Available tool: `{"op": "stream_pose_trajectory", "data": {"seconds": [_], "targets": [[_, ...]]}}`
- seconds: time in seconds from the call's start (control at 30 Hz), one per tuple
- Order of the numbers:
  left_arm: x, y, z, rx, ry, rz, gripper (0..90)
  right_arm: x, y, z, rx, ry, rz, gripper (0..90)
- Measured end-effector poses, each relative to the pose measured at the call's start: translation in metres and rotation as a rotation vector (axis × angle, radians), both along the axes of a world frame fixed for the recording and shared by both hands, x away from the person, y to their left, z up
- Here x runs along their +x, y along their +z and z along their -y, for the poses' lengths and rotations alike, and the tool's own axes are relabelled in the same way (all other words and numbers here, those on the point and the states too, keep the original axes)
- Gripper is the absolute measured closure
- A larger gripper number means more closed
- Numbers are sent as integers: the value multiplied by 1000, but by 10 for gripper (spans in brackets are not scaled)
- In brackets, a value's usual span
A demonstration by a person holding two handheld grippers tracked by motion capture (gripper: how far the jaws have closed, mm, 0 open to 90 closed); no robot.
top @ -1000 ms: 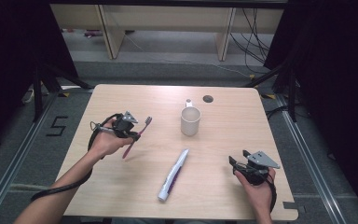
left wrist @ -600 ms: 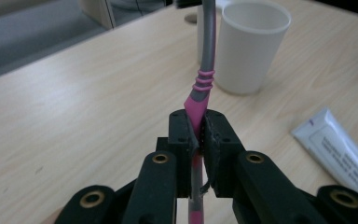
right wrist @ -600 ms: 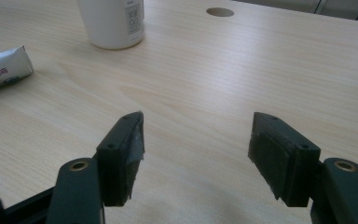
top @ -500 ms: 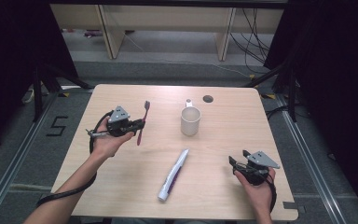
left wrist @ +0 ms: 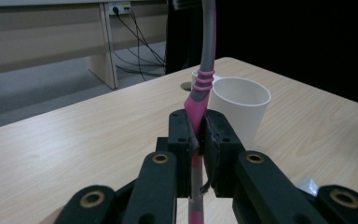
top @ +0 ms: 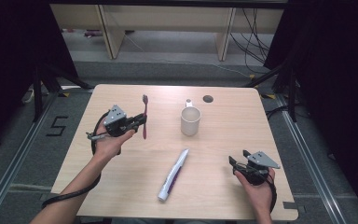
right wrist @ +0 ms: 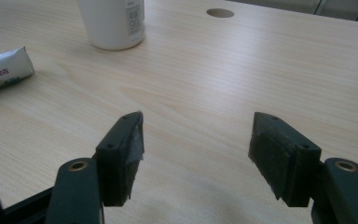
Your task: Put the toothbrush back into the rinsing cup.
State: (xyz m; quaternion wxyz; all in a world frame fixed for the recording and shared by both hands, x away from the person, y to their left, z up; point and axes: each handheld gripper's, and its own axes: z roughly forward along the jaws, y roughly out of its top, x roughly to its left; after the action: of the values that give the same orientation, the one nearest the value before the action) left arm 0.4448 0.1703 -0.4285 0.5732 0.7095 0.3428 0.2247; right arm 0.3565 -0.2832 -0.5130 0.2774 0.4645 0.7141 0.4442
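Observation:
A pink and grey toothbrush (top: pixel 145 116) is clamped by its handle in my left gripper (top: pixel 138 122), over the left half of the table, its head pointing toward the far edge. In the left gripper view the jaws are shut on the pink handle (left wrist: pixel 201 88), which rises straight up from my left gripper (left wrist: pixel 196 135). A white cup (top: pixel 190 121) stands to its right, near the table's middle (left wrist: pixel 240 105). A white and purple toothpaste tube (top: pixel 173 175) lies toward the front. My right gripper (top: pixel 237 157) rests at the front right, open with nothing between its jaws (right wrist: pixel 196 140).
A round hole (top: pixel 208 99) is cut in the wooden table (top: pixel 242 116) behind the cup. In the right gripper view the cup (right wrist: pixel 114 23) and the tube's end (right wrist: pixel 2 70) lie ahead to the left. Shelving and cables stand beyond the far edge.
The left hand has turned the toothbrush from a slant to nearly straight along the table, head toward the far edge. The right gripper has stayed still.

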Motion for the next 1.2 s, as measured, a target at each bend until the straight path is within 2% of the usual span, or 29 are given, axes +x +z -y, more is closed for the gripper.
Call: {"op": "stream_pose_trajectory", "data": {"seconds": [0.03, 0.1, 0.17, 0.2, 0.23, 0.27, 0.3, 0.33, 0.37, 0.4, 0.43, 0.47, 0.5, 0.53, 0.63, 0.67, 0.7, 0.77, 0.8, 0.87, 0.9, 0.93, 0.97, 1.07, 1.2], "targets": [[-1, 0, 1, -9, -5, 8, 816, -3, 1, -2, 13, -42, -5, 345], [-2, 0, 2, -26, -11, 16, 816, -1, 4, -2, 17, -19, 38, 346], [-3, 0, 5, -37, -22, 30, 816, -4, 11, -9, 40, -9, 32, 367], [-4, 0, 6, -39, -25, 31, 816, -1, 16, -12, 27, 39, 89, 387], [-5, 0, 9, -47, -32, 31, 816, -3, 20, -17, 52, 35, 83, 401], [-7, -1, 11, -47, -40, 36, 816, -2, 26, -23, 89, 74, 107, 428], [-8, -2, 13, -48, -48, 41, 816, -1, 33, -27, 89, 107, 137, 457], [-11, -3, 19, -40, -63, 46, 816, -2, 44, -38, 111, 136, 147, 491], [-11, -3, 19, -40, -63, 46, 815, -2, 44, -38, 111, 136, 147, 491], [-14, -3, 24, -42, -74, 53, 815, -1, 56, -50, 128, 170, 182, 512], [-14, -3, 24, -42, -74, 53, 816, -1, 56, -50, 128, 170, 182, 512], [-15, -3, 27, -47, -76, 53, 816, 0, 61, -57, 155, 198, 188, 517], [-16, -3, 29, -48, -80, 54, 816, 2, 69, -64, 140, 220, 225, 519], [-18, -3, 32, -52, -85, 54, 816, 3, 72, -70, 162, 237, 238, 522], [-21, -4, 39, -54, -98, 56, 816, 7, 89, -94, 184, 296, 242, 552], [-22, -4, 41, -51, -105, 57, 815, 9, 93, -99, 167, 312, 253, 559], [-23, -4, 45, -55, -112, 55, 816, 11, 96, -107, 192, 339, 248, 567], [-25, -4, 50, -55, -122, 57, 815, 14, 102, -120, 187, 350, 225, 584], [-26, -4, 51, -56, -125, 57, 815, 20, 103, -131, 180, 374, 228, 617], [-27, -4, 55, -48, -131, 64, 815, 23, 103, -136, 174, 381, 243, 636], [-28, -4, 57, -41, -134, 67, 815, 22, 103, -141, 193, 386, 214, 655], [-29, -4, 59, -39, -136, 69, 815, 24, 104, -144, 184, 385, 207, 669], [-29, -5, 60, -39, -137, 71, 815, 26, 104, -146, 179, 379, 221, 682], [-30, -5, 62, -40, -134, 73, 815, 28, 105, -151, 208, 381, 202, 678], [-33, -5, 65, -41, -132, 81, 815, 33, 106, -155, 204, 380, 200, 663]]}}
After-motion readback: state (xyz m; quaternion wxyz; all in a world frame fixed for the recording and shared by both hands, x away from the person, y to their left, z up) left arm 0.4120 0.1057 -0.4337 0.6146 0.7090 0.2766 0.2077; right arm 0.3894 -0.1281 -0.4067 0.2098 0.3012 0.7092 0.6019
